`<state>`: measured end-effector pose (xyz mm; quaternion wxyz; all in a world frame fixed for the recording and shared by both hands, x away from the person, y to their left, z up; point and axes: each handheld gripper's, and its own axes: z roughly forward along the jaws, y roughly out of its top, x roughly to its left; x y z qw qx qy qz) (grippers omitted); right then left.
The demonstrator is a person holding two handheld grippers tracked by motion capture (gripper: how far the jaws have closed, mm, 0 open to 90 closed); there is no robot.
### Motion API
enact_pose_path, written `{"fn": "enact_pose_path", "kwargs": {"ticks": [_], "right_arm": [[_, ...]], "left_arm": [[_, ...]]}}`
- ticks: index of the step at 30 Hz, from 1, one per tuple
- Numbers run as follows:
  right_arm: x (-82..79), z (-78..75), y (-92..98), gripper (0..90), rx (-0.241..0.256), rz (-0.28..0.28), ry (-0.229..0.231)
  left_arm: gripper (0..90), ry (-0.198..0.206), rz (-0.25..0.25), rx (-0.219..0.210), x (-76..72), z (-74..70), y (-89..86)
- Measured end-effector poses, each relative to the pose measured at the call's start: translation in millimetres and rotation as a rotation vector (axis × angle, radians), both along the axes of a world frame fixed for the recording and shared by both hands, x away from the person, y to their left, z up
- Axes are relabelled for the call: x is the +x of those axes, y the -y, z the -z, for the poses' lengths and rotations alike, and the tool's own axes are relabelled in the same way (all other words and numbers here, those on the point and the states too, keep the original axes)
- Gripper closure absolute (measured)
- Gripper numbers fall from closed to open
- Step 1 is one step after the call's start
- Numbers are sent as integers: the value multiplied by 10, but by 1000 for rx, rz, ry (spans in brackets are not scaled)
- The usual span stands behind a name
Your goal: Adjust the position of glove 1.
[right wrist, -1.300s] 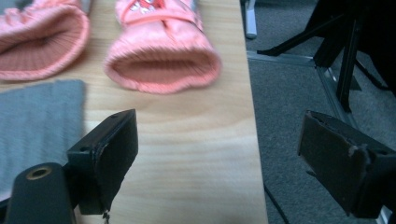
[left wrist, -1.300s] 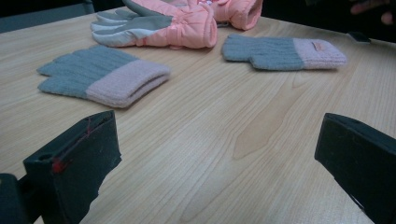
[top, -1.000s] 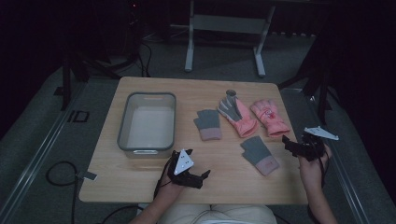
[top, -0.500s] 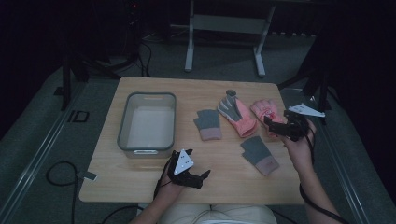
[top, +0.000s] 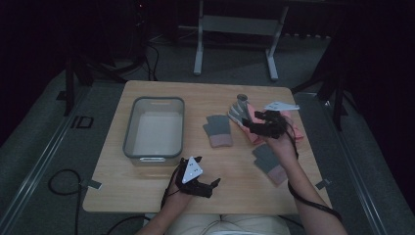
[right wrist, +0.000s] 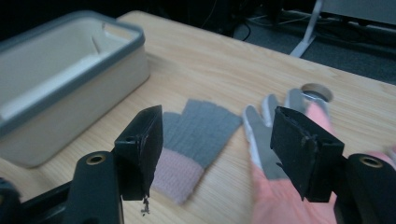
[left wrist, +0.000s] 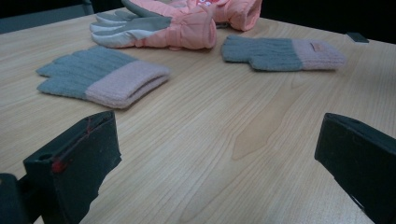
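Presently: bin empty; four gloves on table. My right gripper, open, over pink glove; left gripper open, idle.

High view looks down from above; both gripper views skim low, sharing the knit glove.

A padded pink ski glove with grey-white palm and fingers lies flat on the light wooden table, its fingertips toward a small round metal fitting set in the tabletop, and a second pink glove lies just behind it. Beside them rest two knitted grey gloves with pink ribbed cuffs, one lying flat nearer the grey-rimmed plastic tub, the other toward the table's near edge.
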<state>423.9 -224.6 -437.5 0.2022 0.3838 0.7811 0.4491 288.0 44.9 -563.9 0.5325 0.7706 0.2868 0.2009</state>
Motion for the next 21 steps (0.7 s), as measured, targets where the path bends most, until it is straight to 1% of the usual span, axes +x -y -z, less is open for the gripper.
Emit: {"fn": "enact_pose_path", "kwargs": {"ticks": [1, 2, 3, 4, 5, 6, 7, 8, 9, 10, 11, 13, 15, 16, 17, 18, 19, 20, 21], "right_arm": [[27, 21, -66, 387, -3, -18, -14], [27, 21, -66, 387, -3, -18, -14], [80, 60, -237, 422, -24, -52, -24], [97, 67, -279, 425, -24, -64, -32], [119, 77, -346, 460, -38, -78, -31], [136, 85, -381, 472, -53, -95, -35], [165, 107, -434, 472, -56, -126, -40], [189, 130, -468, 493, -57, -139, -42], [209, 151, -492, 512, -68, -148, -45], [232, 180, -521, 511, -80, -158, -55], [254, 209, -543, 518, -78, -163, -64], [314, 272, -589, 535, -101, -162, -82], [361, 321, -611, 548, -102, -165, -97], [361, 321, -611, 548, -102, -165, -97], [436, 403, -640, 567, -134, -187, -108], [456, 428, -645, 588, -133, -193, -106], [482, 463, -650, 596, -144, -202, -106], [505, 504, -662, 595, -171, -209, -103], [505, 504, -662, 595, -171, -209, -103]], "left_arm": [[0, 0, 2, 2, 0, 0, -2], [0, 0, 2, 2, 0, 0, -2], [0, 2, 3, 2, -2, 0, 0], [0, 4, 3, 2, -3, 0, 1], [0, 5, 3, 3, -5, 1, 2], [0, 5, 3, 3, -5, 1, 2], [0, 10, 1, 6, -12, 1, 5], [0, 10, 3, 8, -12, 0, 4], [0, 9, 6, 7, -11, 0, 3], [0, 11, 2, 7, -13, 0, 4], [0, 11, 2, 7, -13, 0, 4], [0, 12, 6, 10, -12, 0, 4], [0, 11, 5, 8, -12, 0, 5], [0, 11, 5, 6, -12, 1, 6], [0, 9, 6, 6, -11, 0, 3], [0, 7, 7, 5, -10, 1, 3], [0, 8, 7, 7, -8, 0, 1], [0, 10, 8, 7, -8, 0, 0], [0, 10, 8, 7, -8, 0, 0]]}}
